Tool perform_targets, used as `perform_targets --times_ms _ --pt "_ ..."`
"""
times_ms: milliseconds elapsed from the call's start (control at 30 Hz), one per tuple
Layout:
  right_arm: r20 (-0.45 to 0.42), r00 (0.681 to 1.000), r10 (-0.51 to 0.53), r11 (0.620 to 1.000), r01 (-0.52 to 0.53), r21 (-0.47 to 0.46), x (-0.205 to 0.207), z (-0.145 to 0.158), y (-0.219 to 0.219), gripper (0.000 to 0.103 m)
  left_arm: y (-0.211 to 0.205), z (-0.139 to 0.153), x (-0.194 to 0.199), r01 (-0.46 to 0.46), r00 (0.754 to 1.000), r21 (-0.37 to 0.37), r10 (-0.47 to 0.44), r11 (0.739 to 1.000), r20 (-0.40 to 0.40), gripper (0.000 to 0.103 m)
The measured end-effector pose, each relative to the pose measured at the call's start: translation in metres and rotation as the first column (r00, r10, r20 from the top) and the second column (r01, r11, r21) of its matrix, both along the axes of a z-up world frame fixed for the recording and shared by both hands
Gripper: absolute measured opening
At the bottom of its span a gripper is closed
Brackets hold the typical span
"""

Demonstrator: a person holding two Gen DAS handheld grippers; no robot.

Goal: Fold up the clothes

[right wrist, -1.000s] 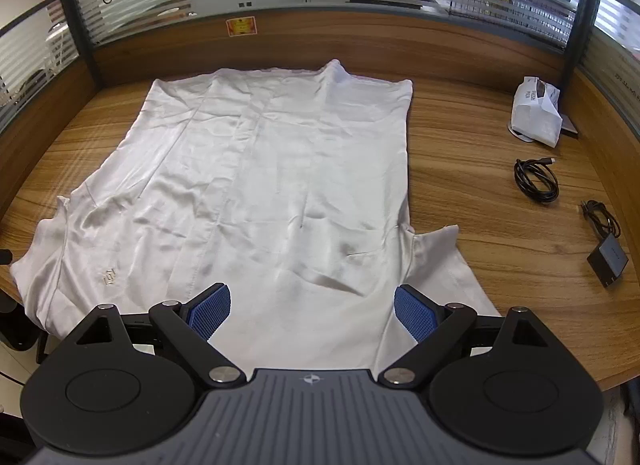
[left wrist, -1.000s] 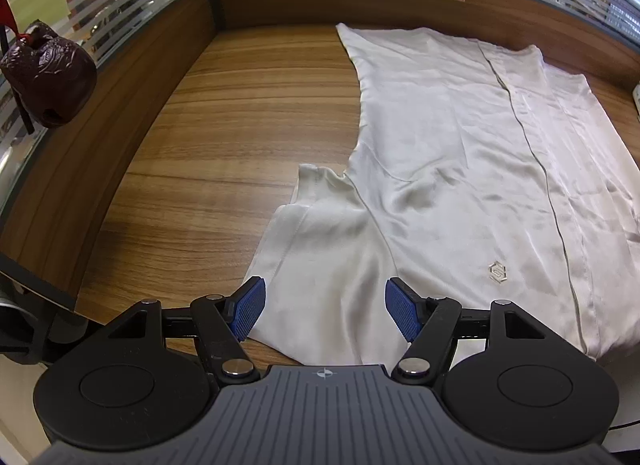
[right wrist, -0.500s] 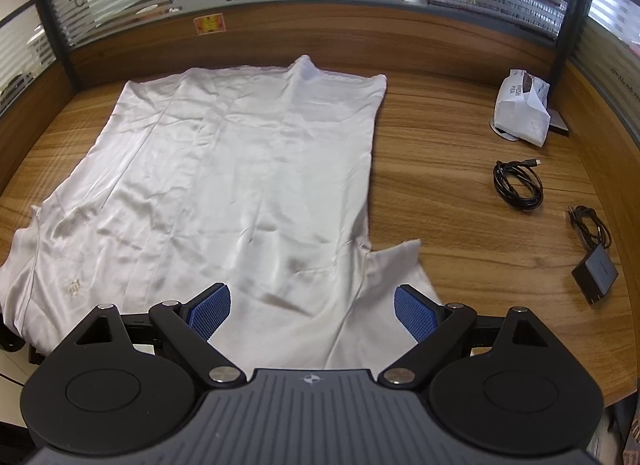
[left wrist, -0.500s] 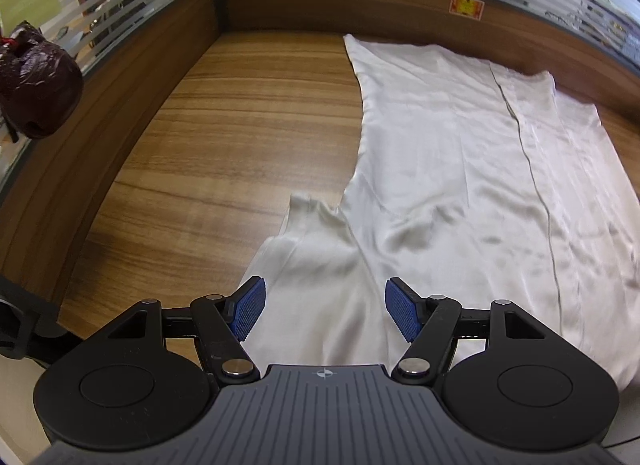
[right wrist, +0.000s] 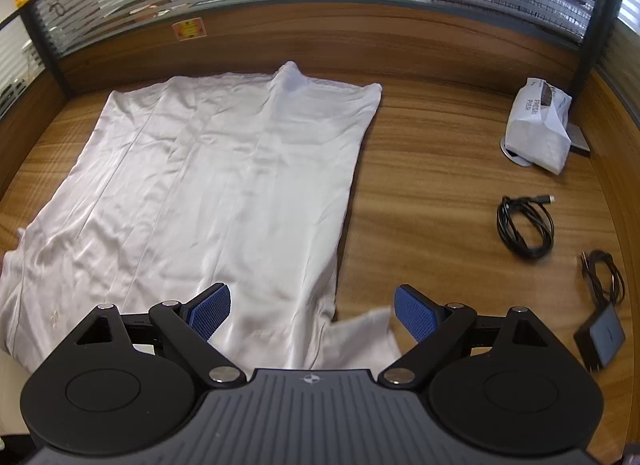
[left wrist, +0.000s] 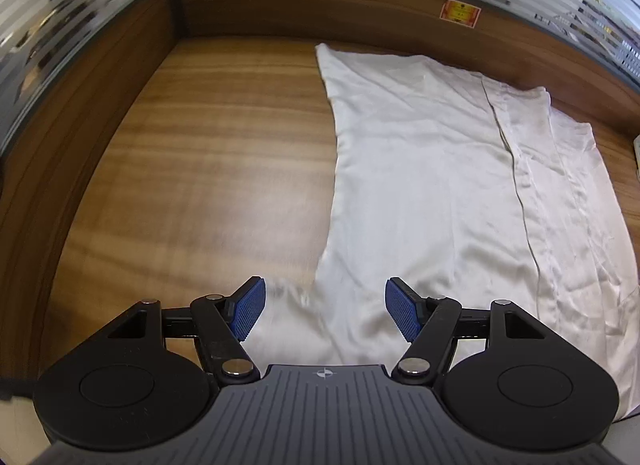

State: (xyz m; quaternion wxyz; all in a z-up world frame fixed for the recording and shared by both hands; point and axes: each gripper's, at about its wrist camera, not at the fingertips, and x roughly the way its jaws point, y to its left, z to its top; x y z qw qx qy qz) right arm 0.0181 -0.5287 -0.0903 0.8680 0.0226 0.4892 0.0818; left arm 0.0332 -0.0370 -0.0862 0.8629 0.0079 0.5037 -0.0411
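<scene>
left gripper (left wrist: 325,314), right gripper (right wrist: 311,312) — wide apart, over shirt (right wrist: 224,193)

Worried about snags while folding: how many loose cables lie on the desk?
2: a coiled black cable right of the shirt, and a charger cable nearer the desk's right edge.

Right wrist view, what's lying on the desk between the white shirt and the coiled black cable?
Nothing: in the right wrist view, only bare wooden desk lies between the white shirt and the coiled black cable.
</scene>
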Motion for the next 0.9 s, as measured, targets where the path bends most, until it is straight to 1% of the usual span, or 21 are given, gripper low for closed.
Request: perform_targets --times_ms 67,233,333,433,500,567,600,767,800,833,900 --pt "-0.009 1.0 -0.001 1.0 0.001 -0.005 0.015 -0.001 -0.001 0.093 -0.002 -0.002 0.02 0.029 1.0 0.01 -0.029 1.0 -0.005 0.069" --pt "-0.034 0.999 -0.027 1.0 0.027 -0.009 0.05 -0.011 0.0 0.093 -0.008 -0.011 0.065 0.073 0.997 0.004 -0.072 0.997 -0.029 0.069" --pt "-0.057 0.997 -0.041 0.999 0.042 0.005 0.07 -0.019 0.001 0.093 -0.009 -0.018 0.095 0.092 0.994 -0.022 -0.093 0.996 -0.059 0.069" --pt "-0.077 0.996 -0.05 0.999 0.051 0.017 0.088 -0.026 0.001 0.093 -0.01 -0.029 0.125 0.109 0.986 -0.081 -0.118 0.991 -0.121 0.069" --pt "-0.087 0.995 -0.052 0.998 0.055 0.023 0.097 -0.03 0.001 0.092 -0.012 -0.035 0.144 0.124 0.98 -0.089 -0.136 0.988 -0.145 0.069" --pt "-0.097 0.994 -0.055 0.998 0.058 0.029 0.106 -0.034 0.001 0.088 -0.015 -0.041 0.158 0.128 0.978 -0.071 -0.138 0.989 -0.159 0.069" --pt "-0.102 0.993 -0.056 0.998 0.06 0.031 0.111 -0.036 0.001 0.088 -0.016 -0.044 0.165 0.13 0.976 -0.07 -0.14 0.989 -0.165 0.069" --pt "-0.126 0.99 -0.062 0.997 0.069 0.045 0.134 -0.046 0.001 0.088 -0.014 -0.056 0.191 0.105 0.972 -0.115 -0.127 0.988 -0.2 0.068" --pt "-0.131 0.989 -0.064 0.996 0.07 0.048 0.139 -0.048 0.001 0.088 -0.013 -0.058 0.195 0.094 0.971 -0.121 -0.118 0.988 -0.206 0.067" --pt "-0.136 0.989 -0.065 0.996 0.072 0.051 0.143 -0.05 0.001 0.088 -0.013 -0.059 0.198 0.087 0.971 -0.129 -0.113 0.988 -0.211 0.063" --pt "-0.146 0.987 -0.067 0.996 0.076 0.056 0.153 -0.054 0.001 0.088 -0.013 -0.062 0.204 0.08 0.969 -0.143 -0.11 0.986 -0.219 0.058"
